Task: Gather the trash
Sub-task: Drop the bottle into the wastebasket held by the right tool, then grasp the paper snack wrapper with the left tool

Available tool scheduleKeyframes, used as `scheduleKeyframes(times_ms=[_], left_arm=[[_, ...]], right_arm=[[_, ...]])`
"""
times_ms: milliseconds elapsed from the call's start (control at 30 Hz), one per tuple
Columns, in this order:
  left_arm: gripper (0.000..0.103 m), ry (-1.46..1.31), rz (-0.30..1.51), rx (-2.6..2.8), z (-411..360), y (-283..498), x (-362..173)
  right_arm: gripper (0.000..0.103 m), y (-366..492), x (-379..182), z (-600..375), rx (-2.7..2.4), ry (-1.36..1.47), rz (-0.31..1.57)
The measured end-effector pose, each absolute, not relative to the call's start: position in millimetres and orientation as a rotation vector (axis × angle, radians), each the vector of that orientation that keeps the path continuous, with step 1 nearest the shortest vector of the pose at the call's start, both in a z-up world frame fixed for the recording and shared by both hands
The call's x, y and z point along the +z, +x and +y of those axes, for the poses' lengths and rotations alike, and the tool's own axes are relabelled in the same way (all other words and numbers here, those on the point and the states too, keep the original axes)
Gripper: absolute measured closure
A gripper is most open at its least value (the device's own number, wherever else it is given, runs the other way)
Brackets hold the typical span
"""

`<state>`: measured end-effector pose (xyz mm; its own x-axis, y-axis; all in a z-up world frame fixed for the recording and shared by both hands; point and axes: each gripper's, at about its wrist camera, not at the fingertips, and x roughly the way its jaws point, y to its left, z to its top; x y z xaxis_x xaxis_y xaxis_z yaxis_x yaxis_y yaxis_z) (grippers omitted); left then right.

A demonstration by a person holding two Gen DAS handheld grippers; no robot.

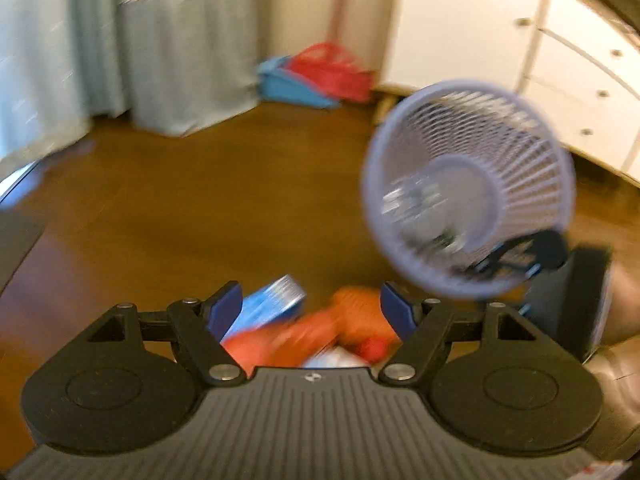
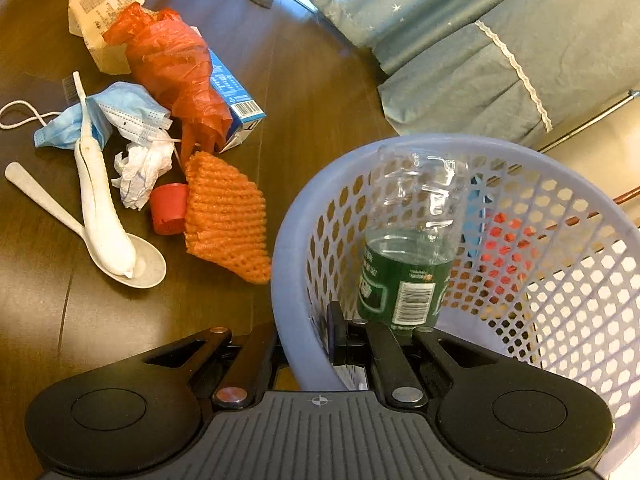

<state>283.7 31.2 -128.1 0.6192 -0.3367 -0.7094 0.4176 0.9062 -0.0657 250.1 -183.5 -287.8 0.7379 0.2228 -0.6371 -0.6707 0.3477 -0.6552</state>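
The right gripper [image 2: 320,340] is clamped on the wall of the lilac perforated plastic basket [image 2: 560,184], which holds a clear plastic bottle with green label [image 2: 412,248]. The left gripper [image 1: 312,308], jaws spread, hovers above blurred trash: an orange foam net sleeve [image 2: 226,216], a blue carton [image 2: 236,96] and a red plastic bag [image 2: 176,64] on the brown wooden floor [image 2: 312,80].

1. We see a brown wooden floor [image 1: 208,208] filling the middle of the left wrist view.
2. Pale blue-grey curtains [image 1: 80,40] hang down to it at the back left; one has a white trim line across it.
3. A white cabinet [image 1: 580,80] with small round knobs stands at the right.
4. Against the far wall we make out a red dustpan [image 1: 332,66] lying just beside a blue one [image 1: 288,84], both blurred.
5. A thin reddish handle [image 1: 340,0] rises above them.
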Motion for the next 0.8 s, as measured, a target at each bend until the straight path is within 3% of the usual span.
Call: scheduleKeyframes(times_ms=[233, 800], left_arm=[[0.031, 0.115, 0.855, -0.321, 82.1, 253.9, -163.2], [0.031, 0.347, 0.861, -0.299, 93.9, 247.9, -221.1]], right_arm=[[0.101, 246.0, -293.7, -184.4, 0.614, -1.079, 0.488], [0.1, 247.2, -298.3, -182.9, 0.619, -1.091, 0.491]])
